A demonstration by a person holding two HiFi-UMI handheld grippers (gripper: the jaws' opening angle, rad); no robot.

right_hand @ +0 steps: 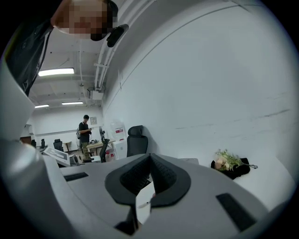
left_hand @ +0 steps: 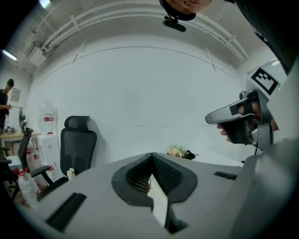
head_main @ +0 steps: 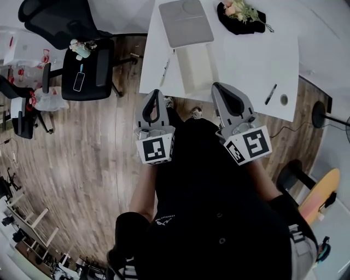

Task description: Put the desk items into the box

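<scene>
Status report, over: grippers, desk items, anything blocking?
Left gripper and right gripper both shut, empty, at the near edge of the desk. Pen and marker outside the box. Path looks open.

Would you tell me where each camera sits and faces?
Head view: on the head, steeply down at the white desk; left gripper, right gripper, dark torso show.
Left gripper view: on the left gripper, across the desk toward the wall; shut jaws, right gripper show.
Right gripper view: on the right gripper, same way; shut jaws show.
All share the bouquet.
</scene>
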